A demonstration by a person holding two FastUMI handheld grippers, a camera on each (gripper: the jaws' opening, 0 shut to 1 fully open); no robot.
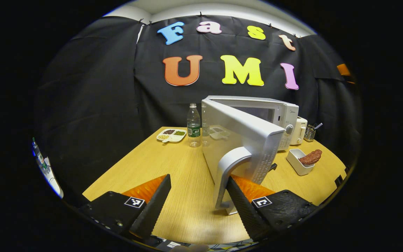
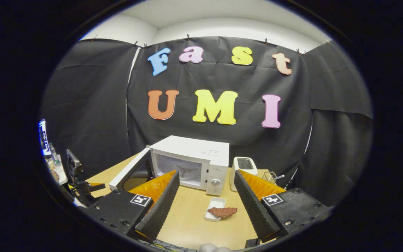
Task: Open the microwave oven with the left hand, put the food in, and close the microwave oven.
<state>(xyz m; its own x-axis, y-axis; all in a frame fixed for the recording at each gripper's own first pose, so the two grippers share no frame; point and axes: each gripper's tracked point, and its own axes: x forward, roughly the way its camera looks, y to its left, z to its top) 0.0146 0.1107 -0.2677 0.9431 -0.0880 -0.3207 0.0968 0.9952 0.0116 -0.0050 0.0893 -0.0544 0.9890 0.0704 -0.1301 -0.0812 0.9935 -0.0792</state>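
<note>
- Left gripper view, far left at 9 o'clock: a side shelf [image 1: 46, 168] with small bottles stands past the table's [image 1: 187, 206] edge.
- At 11 o'clock on the table: a divided plate [image 1: 171, 135] of small foods, and just right of it a water bottle [image 1: 193, 125], upright.
- Centre: the microwave [image 1: 278, 112] stands at the back with its door [image 1: 238, 140] swung well open toward the camera, blocking much of the cavity from this side.
- The left gripper [image 1: 198, 197] has its jaws spread; the door's handle [image 1: 227, 175] sits just inside the right finger [image 1: 243, 206], and I cannot tell whether they touch. The left finger is well clear of it.
- At 3 o'clock: a white dish [image 1: 297, 161] with the food [image 1: 310, 157], a brown piece lying across its rim, near the microwave's front.
- Behind it at 2 o'clock: a toaster [image 1: 299, 131] touching or just beside the microwave, then a wire cup [image 1: 310, 133] holding utensils.
- Right gripper view: the right gripper [image 2: 206, 194] hangs with jaws spread, holding nothing; the dish and food lie between its fingers, farther off, at 6 o'clock of the microwave.
- At 9 o'clock in that view the other gripper shows beside the open door.
</note>
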